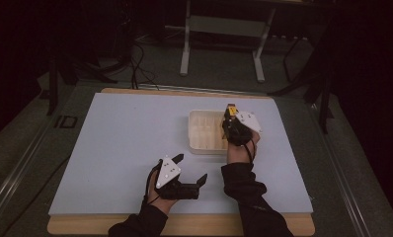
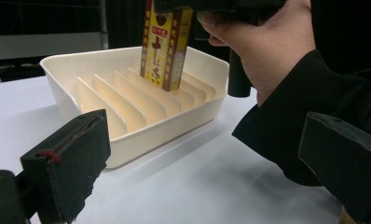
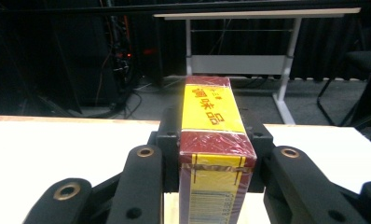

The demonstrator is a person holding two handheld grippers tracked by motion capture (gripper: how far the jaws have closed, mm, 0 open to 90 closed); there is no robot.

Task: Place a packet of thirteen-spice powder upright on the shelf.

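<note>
The yellow-and-red box (image 3: 215, 140) bears red characters "调味品" and a barcode.

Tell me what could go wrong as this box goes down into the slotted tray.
The right gripper holds the yellow and red box upright above the dividers of the white tray. Its bottom edge could land on a divider rather than between two, and tip. The tray looks light and nothing holds it: the left gripper rests open and apart, so a push might slide it.

Bare tabletop (image 1: 125, 143) left of rack (image 1: 204, 131)
</note>
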